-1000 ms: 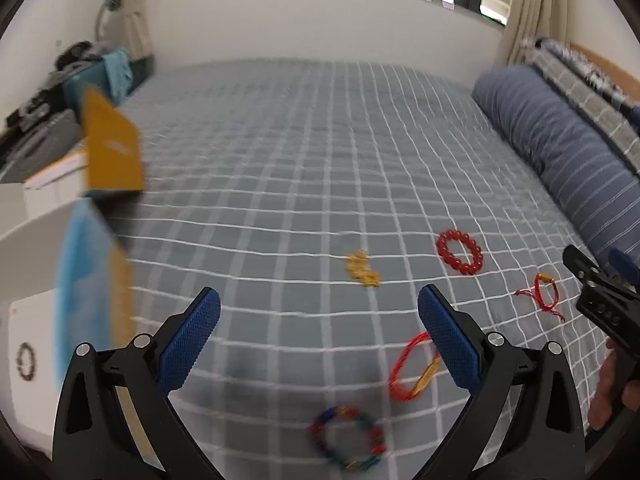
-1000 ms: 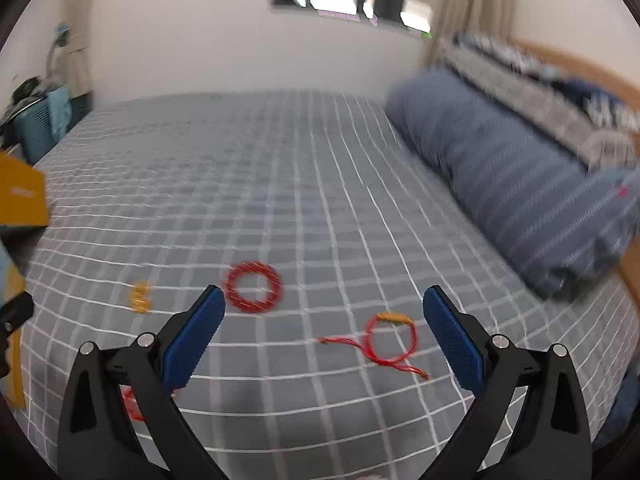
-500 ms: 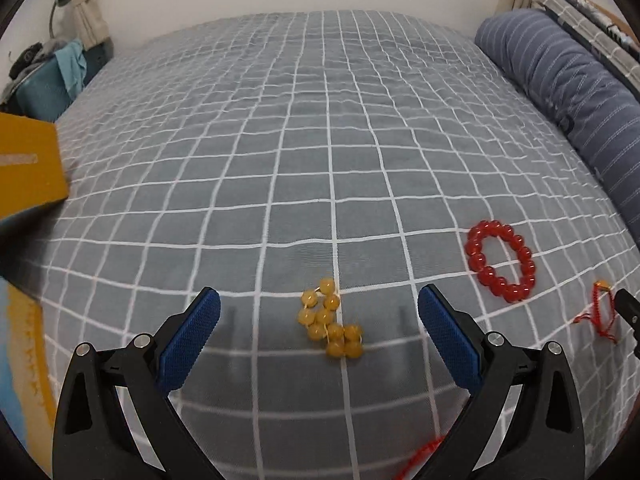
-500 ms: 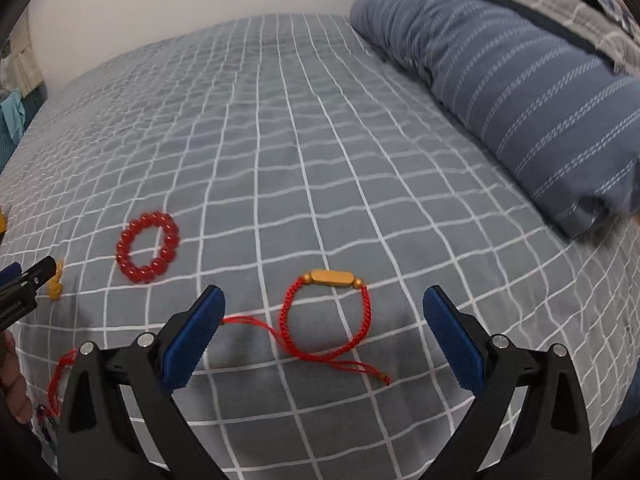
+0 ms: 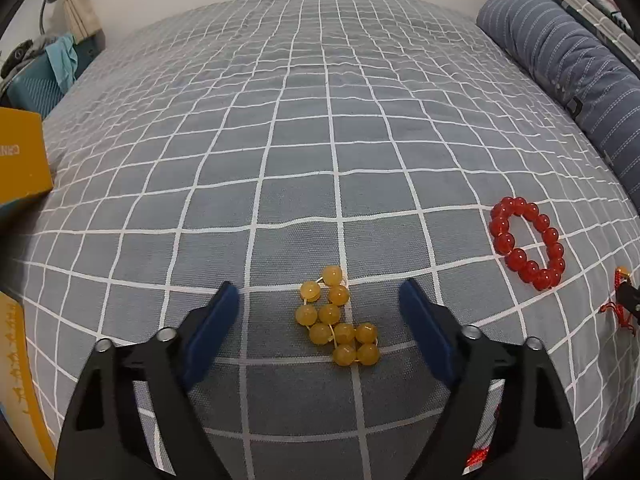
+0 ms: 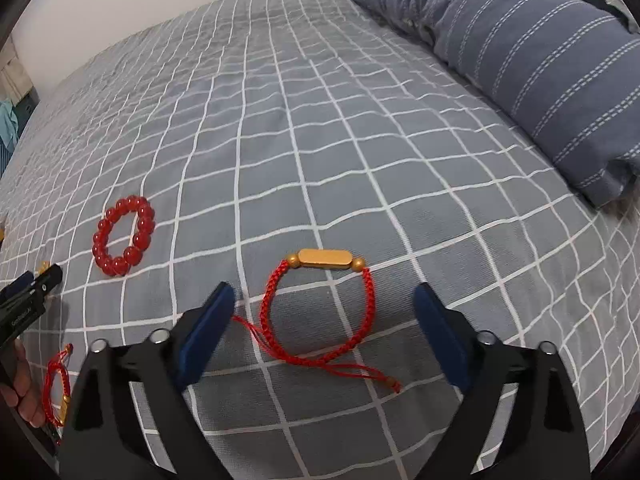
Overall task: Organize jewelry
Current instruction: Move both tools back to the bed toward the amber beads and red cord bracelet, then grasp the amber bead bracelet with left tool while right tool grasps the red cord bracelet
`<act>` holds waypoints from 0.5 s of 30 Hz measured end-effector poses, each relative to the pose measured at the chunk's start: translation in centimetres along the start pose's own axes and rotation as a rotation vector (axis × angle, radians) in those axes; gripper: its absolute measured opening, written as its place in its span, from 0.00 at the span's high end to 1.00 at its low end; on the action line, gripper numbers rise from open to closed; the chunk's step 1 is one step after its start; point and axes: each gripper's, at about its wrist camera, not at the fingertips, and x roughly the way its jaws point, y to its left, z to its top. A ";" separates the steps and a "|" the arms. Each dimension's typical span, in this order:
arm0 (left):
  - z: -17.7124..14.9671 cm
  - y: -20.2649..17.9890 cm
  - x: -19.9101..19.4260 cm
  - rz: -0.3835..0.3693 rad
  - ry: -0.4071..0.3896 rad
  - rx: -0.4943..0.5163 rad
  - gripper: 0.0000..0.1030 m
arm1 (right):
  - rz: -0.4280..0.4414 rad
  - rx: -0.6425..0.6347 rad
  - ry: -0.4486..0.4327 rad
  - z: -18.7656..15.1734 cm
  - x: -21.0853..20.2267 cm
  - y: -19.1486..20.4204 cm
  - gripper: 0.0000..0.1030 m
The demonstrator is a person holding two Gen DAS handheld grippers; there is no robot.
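Observation:
A bunched yellow bead bracelet (image 5: pixel 338 318) lies on the grey checked bedspread, between the fingers of my left gripper (image 5: pixel 320 294). Its jaws are closing and the pads stand apart from the beads. A red braided cord bracelet (image 6: pixel 320 312) with a gold bar lies between the fingers of my right gripper (image 6: pixel 324 296), whose jaws are closing too, clear of the cord. A red bead bracelet (image 5: pixel 528 248) (image 6: pixel 123 236) rests between the two spots. Another red cord bracelet (image 6: pixel 56 384) lies at the lower left of the right wrist view.
A striped blue pillow (image 6: pixel 520 52) (image 5: pixel 568 64) lies along the bed's right side. An orange box (image 5: pixel 22 156) sits at the left edge, with a teal bin (image 5: pixel 32 88) beyond it. The left gripper's body and a hand (image 6: pixel 22 384) show at the right wrist view's left edge.
Both grippers came down toward the bedspread. The yellow beads and the gold-bar cord bracelet now sit between the fingers, and both pairs of jaws have narrowed.

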 end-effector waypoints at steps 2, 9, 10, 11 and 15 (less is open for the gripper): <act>-0.2 -0.3 -0.1 0.003 -0.001 0.017 0.39 | 0.023 0.004 0.018 0.0 0.4 0.2 0.35; -0.4 -0.5 -0.8 0.007 0.003 0.031 0.83 | 0.029 0.000 0.024 0.1 0.6 0.5 0.57; -0.4 -0.4 -0.9 0.002 0.006 0.028 0.83 | 0.032 0.006 0.023 0.1 0.6 0.4 0.62; -0.4 -0.2 -1.0 -0.010 0.011 0.017 0.84 | 0.037 0.014 0.023 0.2 0.5 0.4 0.66; -0.5 0.5 -1.4 -0.041 0.012 -0.017 0.84 | 0.043 0.033 0.016 0.2 0.3 0.2 0.75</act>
